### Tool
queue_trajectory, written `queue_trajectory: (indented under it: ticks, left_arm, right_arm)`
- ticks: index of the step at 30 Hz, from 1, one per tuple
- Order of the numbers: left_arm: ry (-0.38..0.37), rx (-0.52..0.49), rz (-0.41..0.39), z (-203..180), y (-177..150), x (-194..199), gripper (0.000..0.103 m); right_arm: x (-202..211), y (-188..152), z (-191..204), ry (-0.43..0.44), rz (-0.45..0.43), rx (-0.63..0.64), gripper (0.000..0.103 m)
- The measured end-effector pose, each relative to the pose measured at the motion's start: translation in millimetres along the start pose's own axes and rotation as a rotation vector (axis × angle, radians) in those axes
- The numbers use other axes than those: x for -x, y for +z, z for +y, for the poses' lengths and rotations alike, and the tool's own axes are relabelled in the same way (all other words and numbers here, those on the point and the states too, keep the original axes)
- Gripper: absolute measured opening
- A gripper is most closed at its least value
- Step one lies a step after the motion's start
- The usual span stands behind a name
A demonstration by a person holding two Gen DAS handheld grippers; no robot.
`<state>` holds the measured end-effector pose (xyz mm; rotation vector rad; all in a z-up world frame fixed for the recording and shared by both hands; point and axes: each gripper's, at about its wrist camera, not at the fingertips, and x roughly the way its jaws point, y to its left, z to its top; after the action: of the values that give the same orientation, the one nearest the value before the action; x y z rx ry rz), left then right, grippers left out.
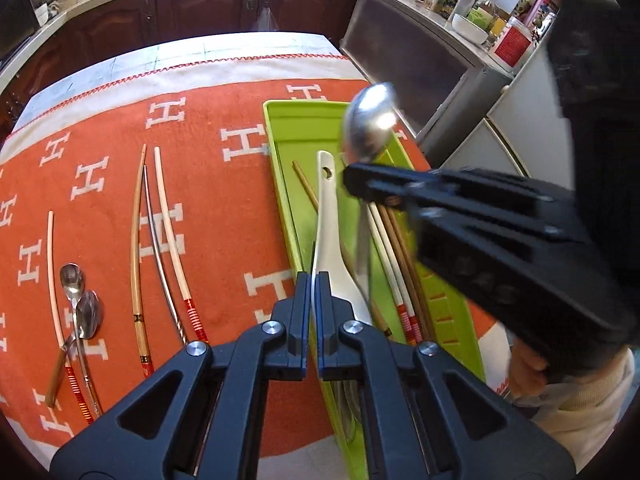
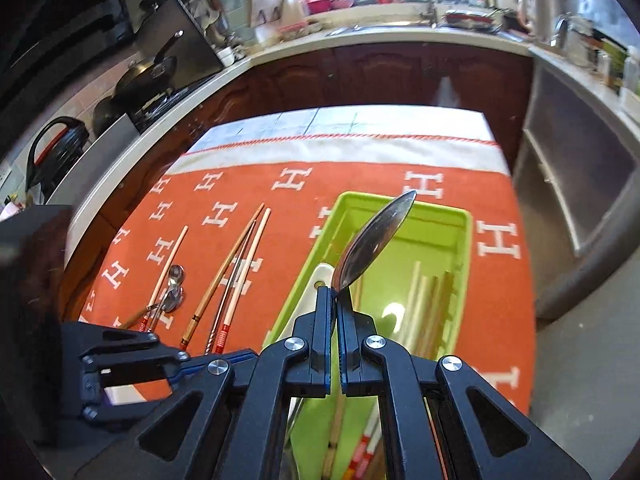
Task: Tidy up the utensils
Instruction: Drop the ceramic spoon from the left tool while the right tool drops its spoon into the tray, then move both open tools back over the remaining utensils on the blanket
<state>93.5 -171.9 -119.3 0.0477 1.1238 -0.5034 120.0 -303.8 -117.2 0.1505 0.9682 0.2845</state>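
A green tray (image 1: 288, 132) (image 2: 460, 232) lies on the orange cloth and holds a white spoon (image 1: 330, 248) (image 2: 316, 276) and several chopsticks (image 1: 394, 240). My right gripper (image 2: 335, 292) (image 1: 356, 184) is shut on a large metal spoon (image 2: 372, 240) (image 1: 370, 120), bowl up, above the tray. My left gripper (image 1: 312, 280) is shut and empty over the tray's near left edge, beside the white spoon. Chopsticks (image 1: 160, 236) (image 2: 236, 264) and two small spoons (image 1: 82, 304) (image 2: 174, 288) lie on the cloth at the left.
The table's orange cloth (image 1: 100, 140) (image 2: 500, 280) ends at a white border at the far side. Dark kitchen cabinets (image 1: 200, 4) stand beyond. A counter with jars (image 1: 472, 20) is at the right. A stove with pans (image 2: 148, 76) is at the far left.
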Motion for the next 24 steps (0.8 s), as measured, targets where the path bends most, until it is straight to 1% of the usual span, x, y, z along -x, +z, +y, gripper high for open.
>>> queue_trajectory:
  ticks: [3, 5, 7, 9, 13, 17, 18, 21, 24]
  left_arm:
    - [-0.002, 0.011, -0.003, 5, 4, -1, 0.001]
    - [-0.009, 0.012, -0.002, 7, 5, -2, 0.001]
    - [-0.028, 0.002, -0.001, 6, 5, -2, 0.001]
    - [-0.028, -0.006, -0.004, 5, 4, -2, 0.001]
    - [-0.033, -0.017, 0.006, 5, 2, -1, 0.001]
    - [-0.041, -0.012, 0.003, 10, 3, 9, 0.001]
    - [-0.034, -0.015, -0.005, 11, 3, 15, 0.001]
    - [0.023, -0.037, -0.029, 14, 4, 31, 0.001]
    - [0.064, -0.052, -0.028, 20, 1, 46, 0.003]
  right_arm:
    - [-26, 7, -6, 0.044, 0.05, -0.031, 0.003]
    - [-42, 10, -16, 0.083, 0.085, -0.085, 0.007]
    - [-48, 10, -22, 0.116, 0.092, -0.126, 0.026]
    - [-48, 10, -26, 0.126, 0.077, -0.151, 0.035]
    - [-34, 5, -29, 0.135, 0.054, -0.175, 0.037]
    - [-14, -2, -28, 0.123, 0.026, -0.208, 0.037]
    - [-9, -3, -26, 0.114, 0.016, -0.219, 0.037]
    - [10, -9, -18, 0.085, -0.015, -0.229, 0.037]
    - [32, -17, 0, 0.066, -0.05, -0.222, 0.037]
